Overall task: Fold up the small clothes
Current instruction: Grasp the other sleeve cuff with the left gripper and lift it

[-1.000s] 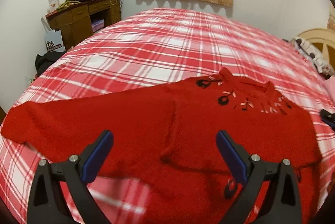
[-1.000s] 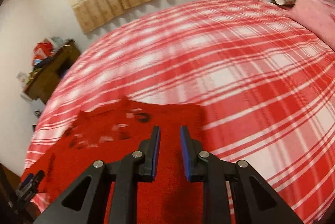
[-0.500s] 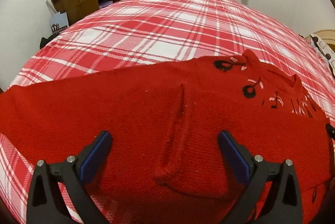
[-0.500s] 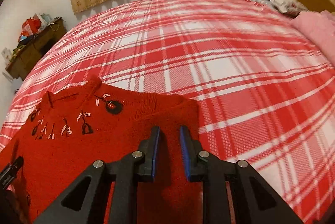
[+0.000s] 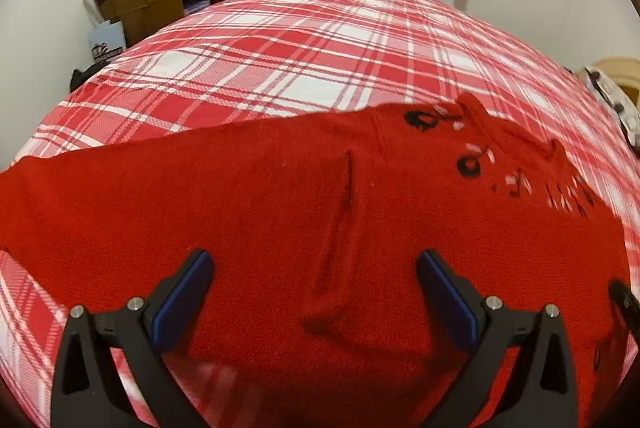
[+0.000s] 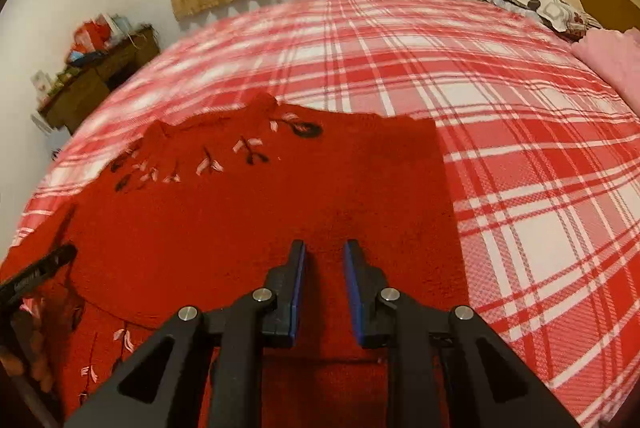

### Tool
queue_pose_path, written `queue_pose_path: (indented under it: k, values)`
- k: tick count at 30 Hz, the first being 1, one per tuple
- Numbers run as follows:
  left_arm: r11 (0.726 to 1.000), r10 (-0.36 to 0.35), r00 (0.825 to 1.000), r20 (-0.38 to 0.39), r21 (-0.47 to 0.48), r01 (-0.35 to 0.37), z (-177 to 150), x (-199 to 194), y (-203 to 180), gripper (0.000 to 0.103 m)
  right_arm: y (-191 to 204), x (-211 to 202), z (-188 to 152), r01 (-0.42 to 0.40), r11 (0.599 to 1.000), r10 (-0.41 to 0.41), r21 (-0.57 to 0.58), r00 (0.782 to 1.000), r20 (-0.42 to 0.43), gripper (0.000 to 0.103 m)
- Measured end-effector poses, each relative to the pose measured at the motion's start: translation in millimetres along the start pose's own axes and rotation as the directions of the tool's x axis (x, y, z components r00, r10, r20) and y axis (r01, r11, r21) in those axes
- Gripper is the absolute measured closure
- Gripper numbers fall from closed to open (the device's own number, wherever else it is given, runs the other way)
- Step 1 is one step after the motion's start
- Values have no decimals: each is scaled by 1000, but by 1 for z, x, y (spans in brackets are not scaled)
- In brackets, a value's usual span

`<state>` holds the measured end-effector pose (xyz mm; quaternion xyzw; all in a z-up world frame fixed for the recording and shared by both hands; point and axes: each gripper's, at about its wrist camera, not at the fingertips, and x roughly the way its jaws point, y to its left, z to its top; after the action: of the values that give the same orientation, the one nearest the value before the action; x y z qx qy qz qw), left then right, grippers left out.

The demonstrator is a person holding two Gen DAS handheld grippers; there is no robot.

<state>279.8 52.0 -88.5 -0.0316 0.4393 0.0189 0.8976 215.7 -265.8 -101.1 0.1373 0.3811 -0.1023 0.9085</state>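
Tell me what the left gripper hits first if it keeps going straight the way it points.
Most likely the red sweater: the left gripper points down at it with jaws wide, toward the raised crease. How far off it is cannot be told.

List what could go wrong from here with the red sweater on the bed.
1. The left tool is wide open over a raised ridge in the red sweater; closing there could pinch a crease into the fold.
2. The right tool has only a narrow gap with nothing visibly between its pads, so it may slide over the knit.
3. The sleeve lies spread toward the edge of the plaid bedspread and could drag unevenly.
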Motion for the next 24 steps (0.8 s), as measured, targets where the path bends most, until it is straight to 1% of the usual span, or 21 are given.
queue_pose_path:
  k: [2, 3, 6, 7, 9, 10, 12, 14, 15, 16, 17, 18, 19, 21, 22, 24]
  values:
    - [1000, 4, 1000, 7, 12, -4, -9, -11, 9, 0, -2, 1, -1, -6, 1000, 6, 9, 1000, 4, 82]
    - [1000, 3, 1000, 12, -3, -3, -13, -17, 20, 0, -1, 0, -1, -5, 1000, 5, 6, 1000, 6, 81]
    - [996, 7, 999, 39, -92, -3, -19, -38, 63, 0, 0, 1, 0, -7, 1000, 7, 1, 1000, 9, 79]
    - [992, 30, 998, 56, -127, -22, -19, -45, 81, 0, 0, 0, -1, -15, 1000, 15, -1, 1000, 12, 77]
    - [972, 117, 989, 93, -215, -95, -18, -61, 125, 0, 0, 0, -1, -20, 1000, 20, -3, 1000, 12, 76]
    - [957, 162, 981, 107, -261, -129, -17, -68, 147, 0, 0, 0, -1, -23, 1000, 23, -3, 1000, 12, 75]
    - [913, 256, 958, 125, -358, -197, -14, -80, 194, 0, 0, -1, -1, -29, 1000, 29, -2, 1000, 13, 74]
    - [856, 358, 927, 112, -436, -278, -11, -87, 236, 0, -1, -1, -1, -37, 999, 37, 3, 999, 14, 73]
    - [833, 393, 913, 108, -462, -304, -10, -89, 252, 0, -2, -1, -1, -40, 999, 40, 5, 999, 14, 73]
    - [805, 429, 897, 105, -494, -327, -11, -90, 272, 0, -2, -1, -1, -44, 999, 44, 7, 999, 15, 72]
    - [788, 446, 890, 96, -514, -339, -13, -89, 284, 1, -3, -1, -2, -46, 999, 46, 9, 999, 15, 72]
    - [767, 453, 889, 74, -540, -346, -14, -86, 298, 4, -3, -1, -2, -47, 999, 47, 10, 999, 15, 72]
    - [750, 437, 898, 50, -572, -333, -17, -80, 315, 7, -3, -1, -2, -47, 999, 47, 10, 999, 15, 72]
    - [733, 388, 921, 37, -619, -284, -21, -70, 332, 16, -2, -1, -2, -43, 999, 43, 6, 999, 14, 72]
    - [726, 350, 936, 41, -643, -243, -23, -63, 341, 18, -2, -1, -1, -41, 999, 41, 5, 999, 14, 72]
    - [719, 297, 954, 39, -667, -196, -26, -51, 347, 22, -2, -1, -1, -37, 999, 37, 1, 999, 14, 72]
